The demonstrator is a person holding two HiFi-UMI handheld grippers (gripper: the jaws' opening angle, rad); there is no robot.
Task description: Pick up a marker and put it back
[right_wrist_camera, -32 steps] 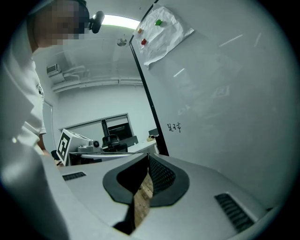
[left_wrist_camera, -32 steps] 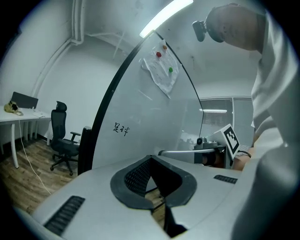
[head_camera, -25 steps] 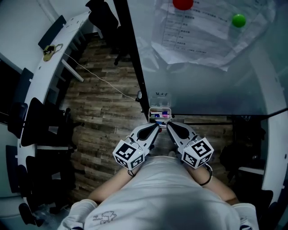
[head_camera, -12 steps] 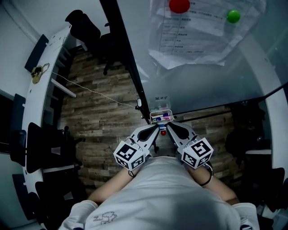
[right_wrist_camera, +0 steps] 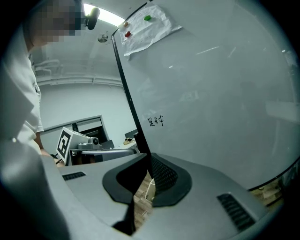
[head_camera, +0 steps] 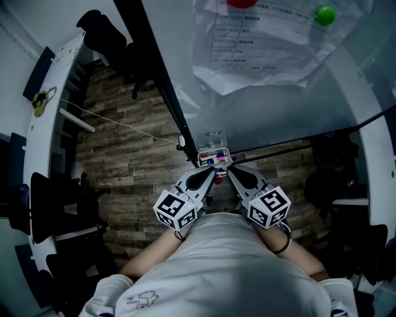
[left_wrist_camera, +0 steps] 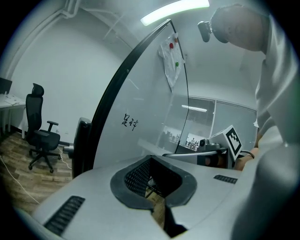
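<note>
As left claw [head_camera: 212, 174] and right claw [head_camera: 229, 173] hover closed, empty, marker tray [head_camera: 214, 156] sits just ahead of both tips, against whiteboard [head_camera: 278, 117].

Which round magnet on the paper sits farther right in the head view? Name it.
The green magnet; the red magnet sits to its left, cut off by the picture's top edge.

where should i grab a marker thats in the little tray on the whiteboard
Grip a marker around the middle of its barrel, coming from the open side that faces away from the whiteboard. The markers lie lengthwise, side by side in the small tray, so their ends look boxed in and the barrel is probably the only free part.
</note>
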